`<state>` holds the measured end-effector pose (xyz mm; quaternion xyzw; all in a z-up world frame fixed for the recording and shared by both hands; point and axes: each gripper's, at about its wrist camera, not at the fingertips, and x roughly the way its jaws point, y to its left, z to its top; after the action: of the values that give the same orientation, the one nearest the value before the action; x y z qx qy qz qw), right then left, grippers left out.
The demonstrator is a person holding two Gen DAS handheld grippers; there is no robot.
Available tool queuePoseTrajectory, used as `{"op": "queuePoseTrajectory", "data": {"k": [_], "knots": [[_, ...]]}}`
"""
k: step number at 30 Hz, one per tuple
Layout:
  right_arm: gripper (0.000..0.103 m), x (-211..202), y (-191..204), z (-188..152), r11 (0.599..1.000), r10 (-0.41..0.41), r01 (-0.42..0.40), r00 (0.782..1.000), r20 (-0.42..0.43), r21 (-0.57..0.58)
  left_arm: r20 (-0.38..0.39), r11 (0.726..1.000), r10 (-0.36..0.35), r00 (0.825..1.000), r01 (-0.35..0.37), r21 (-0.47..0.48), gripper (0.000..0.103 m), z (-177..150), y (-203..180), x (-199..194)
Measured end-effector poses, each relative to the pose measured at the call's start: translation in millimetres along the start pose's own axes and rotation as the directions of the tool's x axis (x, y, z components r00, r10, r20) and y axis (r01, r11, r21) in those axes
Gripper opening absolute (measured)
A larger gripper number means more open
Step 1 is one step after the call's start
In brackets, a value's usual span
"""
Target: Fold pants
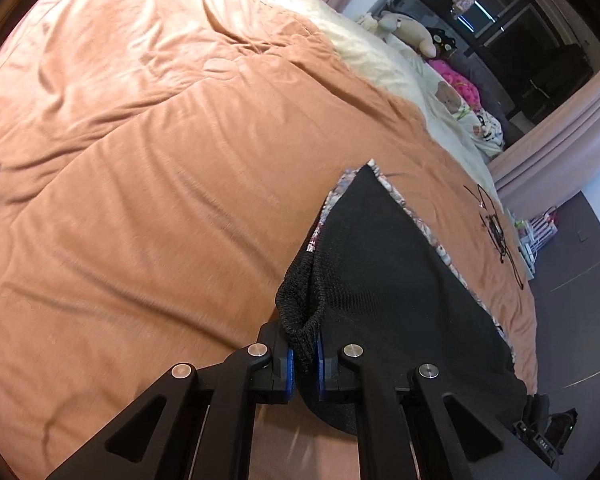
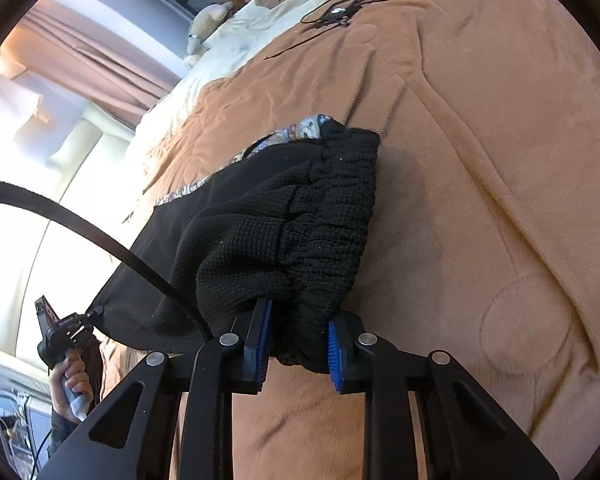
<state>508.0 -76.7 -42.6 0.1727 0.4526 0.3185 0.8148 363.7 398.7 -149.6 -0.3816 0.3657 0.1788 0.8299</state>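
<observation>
The black pants (image 2: 284, 216) lay on the orange bed (image 2: 480, 160) over a patterned cloth (image 2: 300, 128). The left gripper (image 1: 305, 364) had its jaws clamped on a pants edge; the right gripper (image 2: 296, 348) pinched the bunched waistband. Both ends were gripped, but no fold looked made yet.

No lettering reads clearly in either view; a small dark device (image 1: 540, 438) at the left wrist view's lower right edge carries pale digits too blurred to read.
</observation>
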Motion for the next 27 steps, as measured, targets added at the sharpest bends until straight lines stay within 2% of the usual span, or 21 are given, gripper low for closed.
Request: {"op": "queuePoseTrajectory", "data": {"k": [10,20,27], "knots": [[0.016,-22,6,1,0.997,0.010,-0.013,0.999,-0.042,-0.070,-0.002,0.998,-0.026,1.000,0.026,-0.050,0.008,-38,27,-53],[0.015,-37,15,7,0.988,-0.009,-0.006,0.995,-0.096,-0.153,0.022,0.994,-0.048,0.999,0.050,-0.093,0.008,-77,35,-103],[0.016,-37,16,18,0.971,-0.019,-0.012,0.992,-0.128,-0.239,0.031,0.989,-0.050,0.998,0.054,-0.136,0.008,-109,48,-116]]}}
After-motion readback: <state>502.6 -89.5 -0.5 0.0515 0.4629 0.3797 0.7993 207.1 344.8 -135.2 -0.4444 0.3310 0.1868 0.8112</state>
